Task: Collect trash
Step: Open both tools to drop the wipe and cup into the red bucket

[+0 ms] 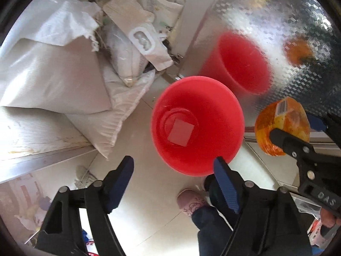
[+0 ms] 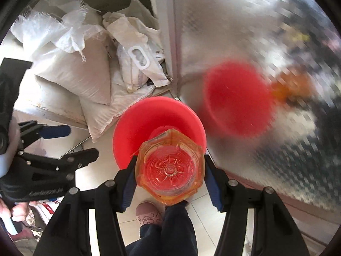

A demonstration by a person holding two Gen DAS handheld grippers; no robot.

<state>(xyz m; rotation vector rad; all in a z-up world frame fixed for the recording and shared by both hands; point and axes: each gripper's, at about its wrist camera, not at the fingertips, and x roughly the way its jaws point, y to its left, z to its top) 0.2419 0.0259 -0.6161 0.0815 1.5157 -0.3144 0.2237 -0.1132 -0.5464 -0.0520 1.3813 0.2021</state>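
Your right gripper clamps orange bottle base-up, poised directly above red bin, presumably for drop; your left gripper gapes wide, empty, just above bin's near rim, likely after release; pale square scrap lies on bin floor; white sacks heaped beyond bin

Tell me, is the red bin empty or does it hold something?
Not empty: the left wrist view shows a flat square piece on the bottom of the red bin. What it is cannot be told.
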